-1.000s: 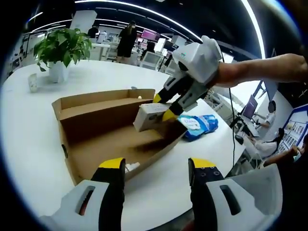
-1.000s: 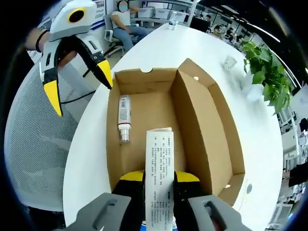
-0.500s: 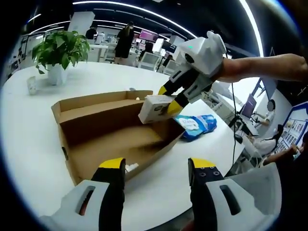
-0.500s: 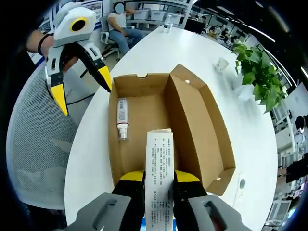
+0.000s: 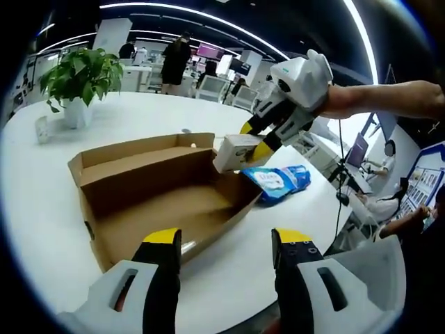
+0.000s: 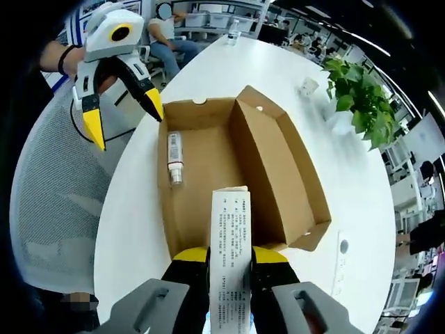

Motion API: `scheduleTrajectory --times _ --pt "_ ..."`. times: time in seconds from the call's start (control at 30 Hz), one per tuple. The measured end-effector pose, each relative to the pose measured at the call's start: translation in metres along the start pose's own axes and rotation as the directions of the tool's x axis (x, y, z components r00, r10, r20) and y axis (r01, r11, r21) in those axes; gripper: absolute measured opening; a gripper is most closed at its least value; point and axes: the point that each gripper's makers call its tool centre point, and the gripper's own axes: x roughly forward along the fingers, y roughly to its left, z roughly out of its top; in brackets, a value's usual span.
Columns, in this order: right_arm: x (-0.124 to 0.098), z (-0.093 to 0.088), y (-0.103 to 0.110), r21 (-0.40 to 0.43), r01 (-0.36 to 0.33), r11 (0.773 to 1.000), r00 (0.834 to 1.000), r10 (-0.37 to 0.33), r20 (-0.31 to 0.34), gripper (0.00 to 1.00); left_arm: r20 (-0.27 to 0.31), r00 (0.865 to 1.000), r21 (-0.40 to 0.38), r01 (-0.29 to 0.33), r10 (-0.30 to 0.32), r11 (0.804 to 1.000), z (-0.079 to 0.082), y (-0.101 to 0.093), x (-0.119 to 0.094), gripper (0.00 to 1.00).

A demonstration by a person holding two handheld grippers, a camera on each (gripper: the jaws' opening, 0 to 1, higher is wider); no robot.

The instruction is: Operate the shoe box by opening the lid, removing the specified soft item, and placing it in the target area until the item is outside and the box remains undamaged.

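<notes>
The open cardboard shoe box (image 5: 149, 198) (image 6: 278, 163) lies on the white table, lid folded back. My right gripper (image 5: 252, 139) (image 6: 230, 254) is shut on a small white printed carton (image 5: 238, 151) (image 6: 230, 236), held in the air above the box's near end wall. A small white bottle (image 6: 174, 157) lies on the box floor. A blue soft pack (image 5: 279, 180) rests on the table just outside the box. My left gripper (image 5: 227, 240) (image 6: 125, 125) is open with nothing between its fingers, held off the box's other end.
A potted plant (image 5: 74, 78) (image 6: 358, 97) and a small white cup (image 6: 306, 85) stand on the far side of the table (image 5: 229, 278). A person's grey mesh shirt (image 6: 49, 209) is beside the table. People sit at desks behind.
The right gripper has raised the white carton out of the shoe box and drawn it toward the end by the blue pack. The left gripper stays open.
</notes>
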Motion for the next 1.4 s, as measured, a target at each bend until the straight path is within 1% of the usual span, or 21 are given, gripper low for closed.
scheduleTrajectory --times 0.13,0.3,0.33,0.57,0.83,1.03,1.2,1.23,1.4 --pt "-0.005 -0.014 0.001 0.020 0.008 1.000 1.000 -0.008 -0.006 0.17 -0.004 1.000 0.004 0.005 -0.005 1.000 0.000 -0.002 0.003 0.53" --pt "-0.011 -0.035 0.004 0.055 0.018 0.998 1.000 -0.017 -0.017 0.17 -0.008 1.000 0.009 0.008 -0.008 1.000 0.001 -0.005 0.005 0.53" --pt "-0.012 -0.037 0.004 0.057 0.019 0.998 1.000 -0.018 -0.018 0.17 -0.007 1.000 0.010 0.008 -0.008 1.000 0.002 -0.006 0.005 0.53" --pt "-0.022 -0.069 0.010 0.104 0.036 0.994 0.999 -0.033 -0.031 0.17 -0.014 1.000 0.017 0.013 -0.013 1.000 0.004 -0.012 0.012 0.53" --pt "-0.034 -0.111 0.023 0.149 0.054 0.987 0.997 -0.046 -0.054 0.17 -0.014 1.000 0.042 0.024 -0.023 0.999 0.013 -0.025 0.016 0.53" --pt "-0.043 -0.146 0.033 0.195 0.066 0.978 0.996 -0.052 -0.074 0.17 -0.019 1.000 0.066 0.026 -0.025 0.997 0.017 -0.028 0.021 0.53" --pt "-0.050 -0.168 0.040 0.231 0.079 0.970 0.994 -0.060 -0.086 0.17 -0.025 0.999 0.069 0.031 -0.029 0.997 0.019 -0.032 0.026 0.54" --pt "-0.051 -0.169 0.042 0.233 0.081 0.969 0.994 -0.062 -0.087 0.17 -0.026 0.999 0.070 0.032 -0.031 0.997 0.019 -0.033 0.027 0.54" --pt "-0.057 -0.190 0.057 0.263 0.091 0.960 0.992 -0.065 -0.107 0.17 -0.033 0.999 0.077 0.038 -0.036 0.996 0.019 -0.040 0.031 0.54"
